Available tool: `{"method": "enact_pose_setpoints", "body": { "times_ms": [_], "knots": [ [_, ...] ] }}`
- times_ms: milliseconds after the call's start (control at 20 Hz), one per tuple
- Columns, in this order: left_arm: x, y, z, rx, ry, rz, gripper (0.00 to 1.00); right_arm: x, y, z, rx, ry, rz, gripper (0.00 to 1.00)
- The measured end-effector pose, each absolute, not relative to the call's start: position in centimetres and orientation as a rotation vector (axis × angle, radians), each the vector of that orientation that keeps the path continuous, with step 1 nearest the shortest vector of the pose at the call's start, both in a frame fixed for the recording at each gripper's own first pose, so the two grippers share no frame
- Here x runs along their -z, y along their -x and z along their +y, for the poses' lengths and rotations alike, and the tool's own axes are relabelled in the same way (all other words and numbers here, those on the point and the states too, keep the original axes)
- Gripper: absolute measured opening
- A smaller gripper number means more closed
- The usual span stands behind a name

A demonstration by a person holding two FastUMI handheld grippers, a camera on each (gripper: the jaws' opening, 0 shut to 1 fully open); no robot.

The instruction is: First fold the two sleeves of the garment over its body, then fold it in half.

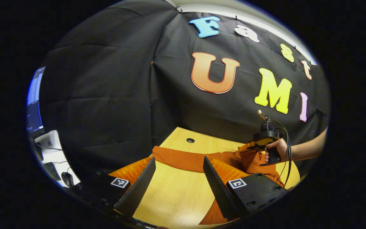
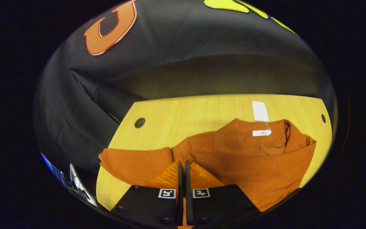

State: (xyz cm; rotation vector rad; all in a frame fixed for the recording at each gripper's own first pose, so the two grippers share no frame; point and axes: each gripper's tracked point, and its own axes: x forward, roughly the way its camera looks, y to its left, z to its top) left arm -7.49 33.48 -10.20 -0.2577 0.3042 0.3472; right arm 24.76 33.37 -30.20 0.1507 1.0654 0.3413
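Note:
An orange garment [image 1: 183, 160] lies spread on the wooden table [image 1: 170, 197]. In the left gripper view my left gripper [image 1: 178, 170] is open low over the table, its fingers straddling bare wood just short of the cloth. Farther right, a hand [image 1: 275, 149] holds my right gripper [image 1: 259, 144], which lifts a bunched part of the garment. In the right gripper view my right gripper [image 2: 183, 167] is shut with orange fabric pinched between its fingers. The garment [image 2: 249, 159] stretches ahead of it, one sleeve [image 2: 132, 163] reaching left and a white label [image 2: 261, 133] near the collar.
The table [image 2: 195, 111] has round cable holes [image 1: 190, 140] [image 2: 139, 122] [image 2: 323, 118] near its far edge. A white tag [image 2: 260, 110] lies beyond the collar. The black cloth wall closes the back. A monitor [image 1: 33, 101] and a mouse [image 1: 67, 178] stand off to the left.

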Motion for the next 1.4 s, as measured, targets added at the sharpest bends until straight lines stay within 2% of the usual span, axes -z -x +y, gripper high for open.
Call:
{"method": "enact_pose_setpoints", "body": {
  "times_ms": [100, 150, 250, 300, 350, 400, 450, 550, 600, 700, 750, 950, 1150, 1250, 1400],
  "knots": [
    [9.8, 6.9, 33.4, -0.33, 0.269, 0.295, 0.97, 31.4, -24.0, 34.2, -0.329, -0.194, 1.111, 0.05],
    [9.9, 6.8, 33.5, -0.326, 0.264, 0.293, 0.97, 31.3, -23.3, 34.4, -0.324, -0.219, 1.12, 0.12],
    [10.2, 6.2, 33.6, -0.316, 0.256, 0.295, 0.97, 30.4, -22.7, 35.3, -0.348, -0.274, 1.116, 0.15],
    [10.2, 5.7, 33.7, -0.313, 0.259, 0.297, 0.97, 29.2, -22.2, 36.0, -0.377, -0.304, 1.107, 0.19],
    [10.1, 5.1, 33.7, -0.31, 0.266, 0.296, 0.97, 28.3, -22.1, 36.2, -0.394, -0.312, 1.096, 0.35],
    [9.9, 4.5, 33.7, -0.306, 0.273, 0.291, 0.97, 27.4, -21.9, 36.4, -0.408, -0.314, 1.08, 0.41],
    [9.8, 3.9, 33.8, -0.304, 0.281, 0.285, 0.97, 26.3, -22.0, 36.5, -0.425, -0.319, 1.061, 0.52],
    [9.5, 2.5, 34.1, -0.299, 0.295, 0.26, 0.97, 24.3, -21.7, 36.1, -0.454, -0.307, 1.027, 0.59],
    [9.4, 1.9, 34.8, -0.312, 0.296, 0.252, 0.97, 23.0, -21.3, 35.6, -0.47, -0.305, 1.015, 0.53],
    [10.3, 0.7, 37.3, -0.331, 0.298, 0.256, 0.97, 20.2, -19.8, 34.4, -0.51, -0.313, 0.997, 0.52],
    [11.4, -0.1, 38.5, -0.325, 0.304, 0.277, 0.97, 18.7, -18.8, 33.5, -0.541, -0.314, 0.991, 0.59],
    [16.2, -4.6, 42.8, -0.229, 0.425, 0.364, 0.98, 14.1, -13.0, 27.7, -0.661, -0.28, 0.981, 0.6],
    [23.7, -8.6, 46.8, -0.137, 0.455, 0.529, 0.98, 11.3, -8.4, 19.9, -0.619, -0.312, 0.991, 0.59],
    [26.6, -10.6, 48.1, -0.102, 0.466, 0.593, 0.98, 10.7, -7.2, 15.9, -0.553, -0.358, 0.982, 0.59],
    [31.8, -12.6, 51.1, -0.13, 0.496, 0.679, 0.98, 11.6, -5.1, 10.2, -0.438, -0.341, 1.014, 0.59]
  ]
}}
